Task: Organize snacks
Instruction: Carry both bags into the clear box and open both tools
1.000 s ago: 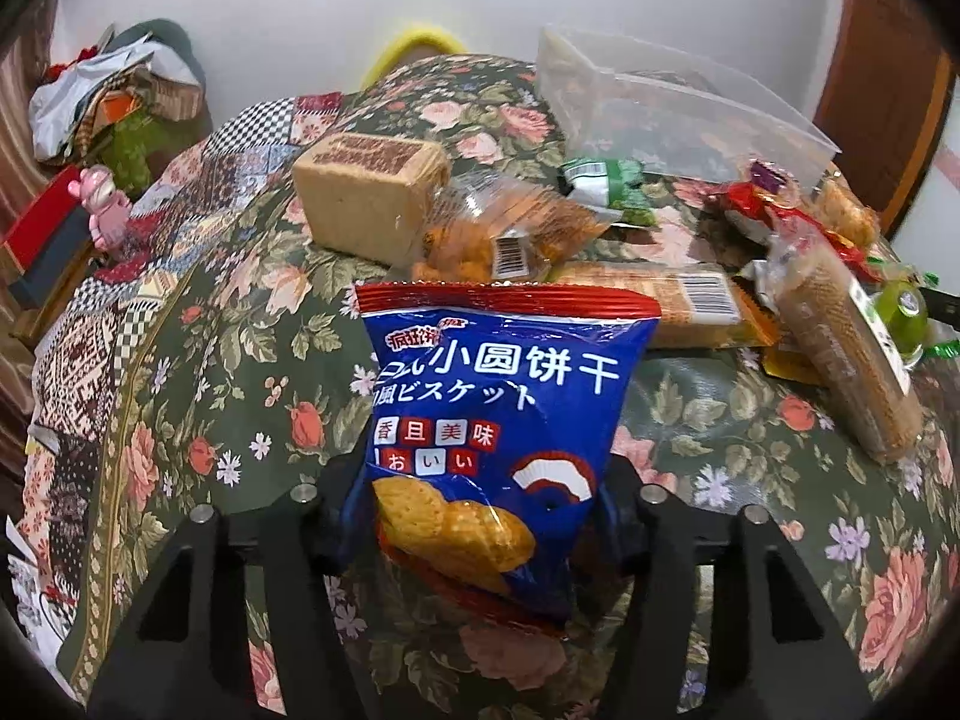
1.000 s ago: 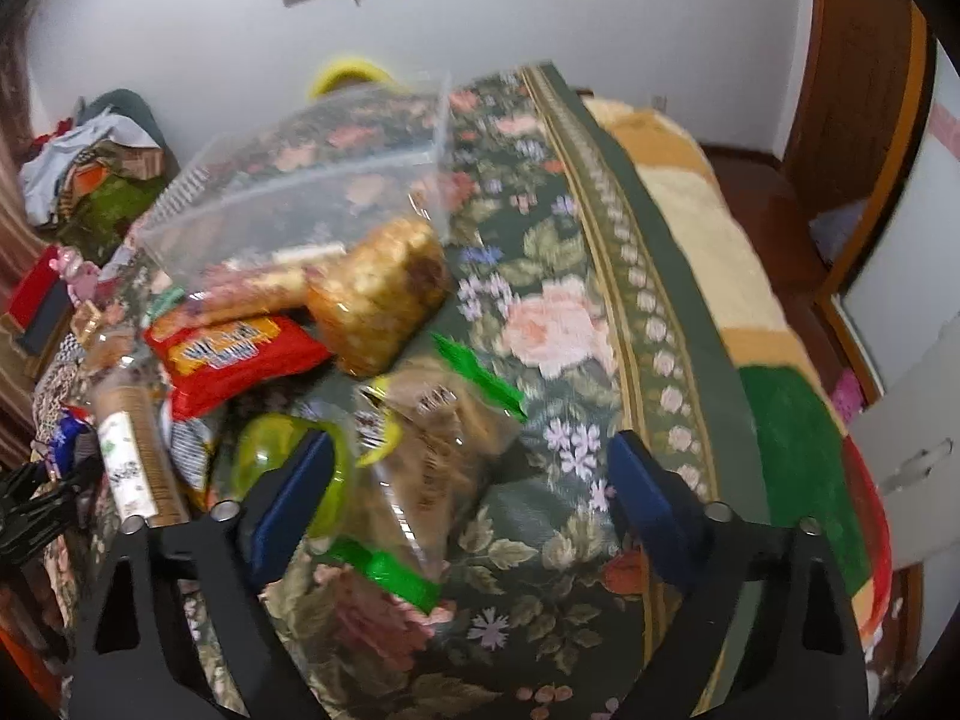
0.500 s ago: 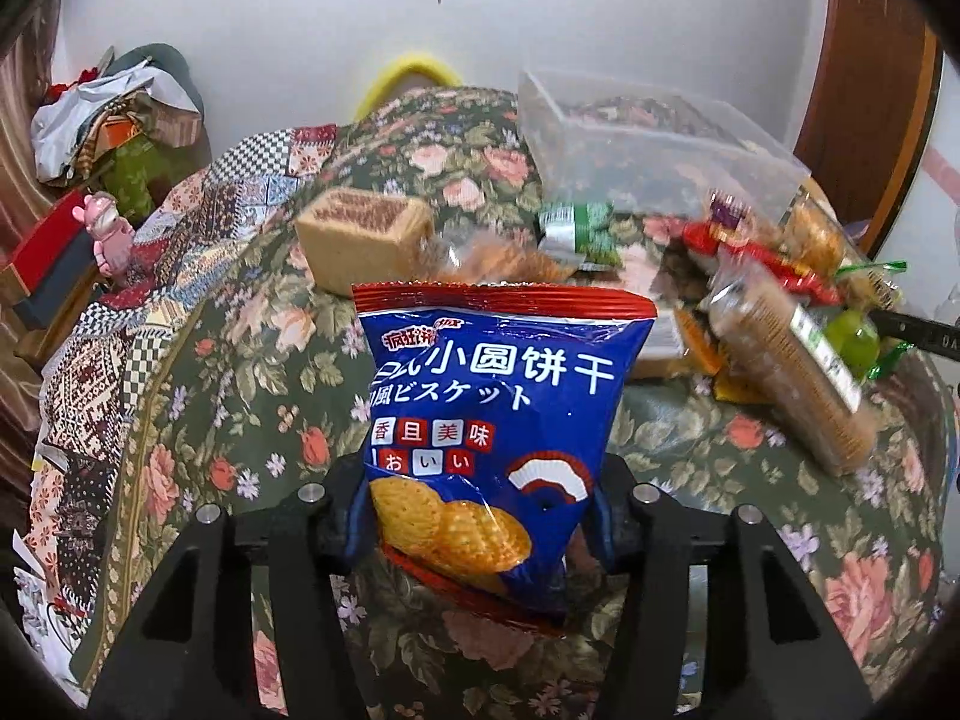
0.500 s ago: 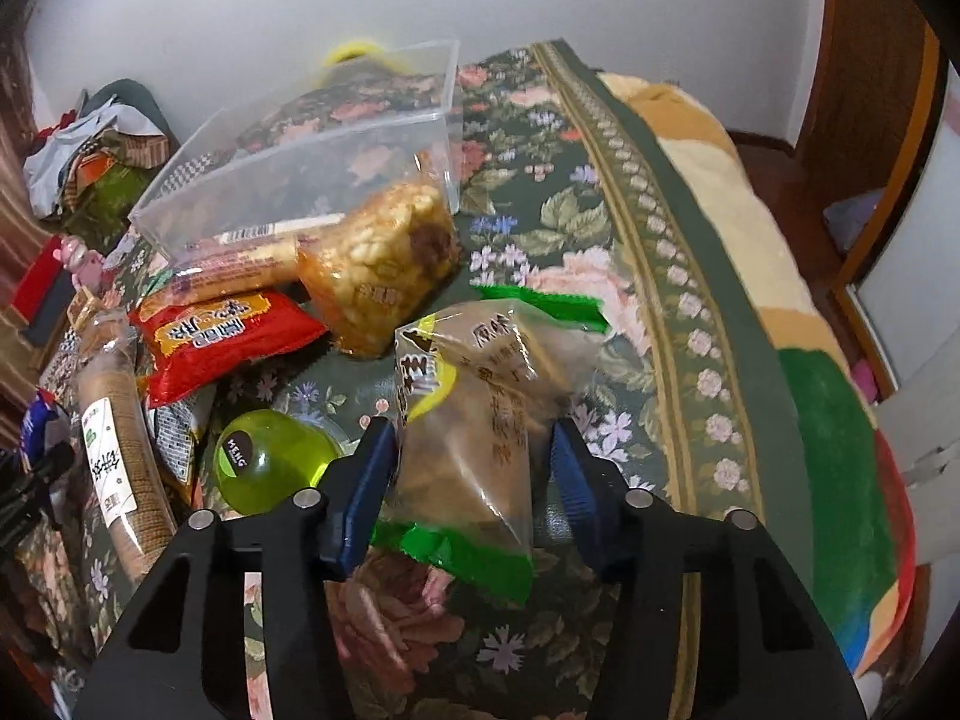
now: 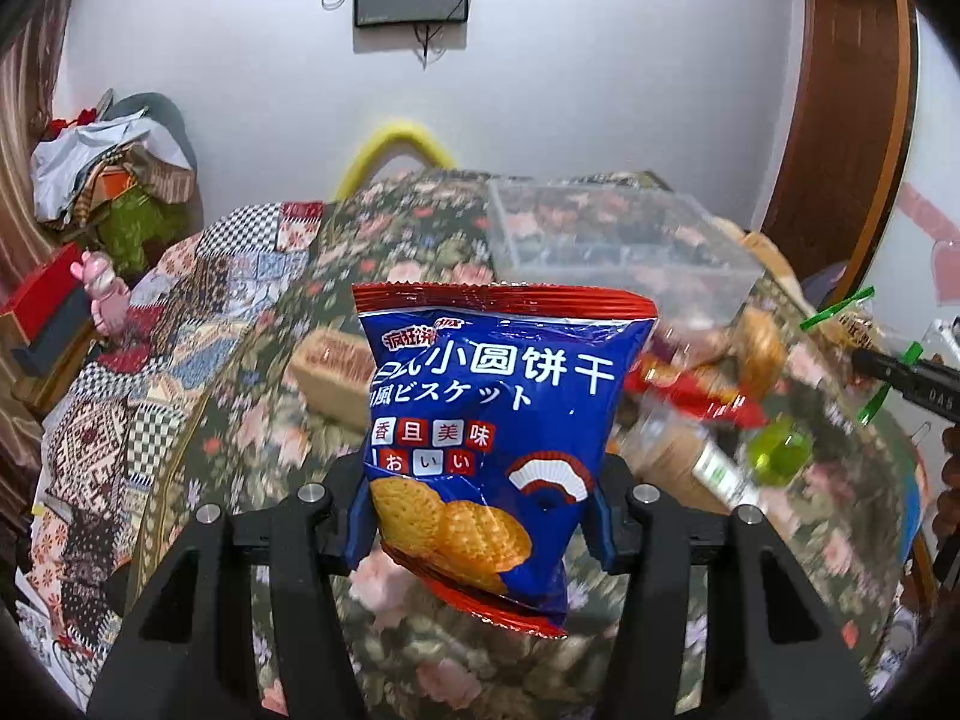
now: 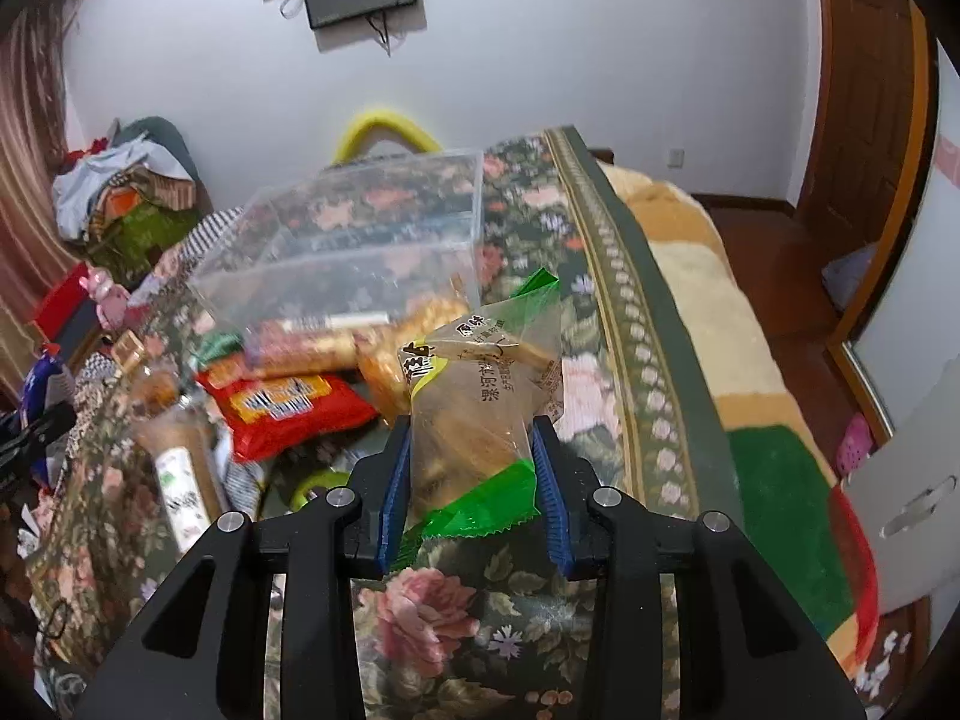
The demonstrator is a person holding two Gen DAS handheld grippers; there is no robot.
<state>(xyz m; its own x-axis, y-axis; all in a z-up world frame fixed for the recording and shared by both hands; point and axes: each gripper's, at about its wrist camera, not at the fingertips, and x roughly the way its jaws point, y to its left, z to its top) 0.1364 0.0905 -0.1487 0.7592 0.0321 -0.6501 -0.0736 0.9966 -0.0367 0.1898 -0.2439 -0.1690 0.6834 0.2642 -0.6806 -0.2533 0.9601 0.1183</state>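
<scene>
A blue biscuit bag (image 5: 492, 420) with red ends stands upright in my left gripper (image 5: 478, 516), which is shut on its lower half, above the floral bedspread (image 5: 240, 420). The jaws of my right gripper (image 6: 473, 492) are closing on a clear pastry packet (image 6: 480, 396) with green ends, and the blue pads press its sides. That packet hangs off the bedspread. A clear plastic bin (image 6: 360, 240) lies just beyond it, also seen as the bin (image 5: 600, 240) in the left wrist view, back right. The right gripper's tip (image 5: 900, 372) shows at the left view's right edge.
Loose snacks lie between the grippers: a red packet (image 6: 282, 408), a long biscuit sleeve (image 6: 180, 468), a green round item (image 5: 777, 450), a brown block (image 5: 336, 372). The bed's edge (image 6: 648, 360) drops to the floor on the right. Clothes (image 5: 108, 168) pile up far left.
My right gripper went from wide open around the packet to closed on it and lifted it. My left gripper rose with the blue bag, so the bed looks farther below.
</scene>
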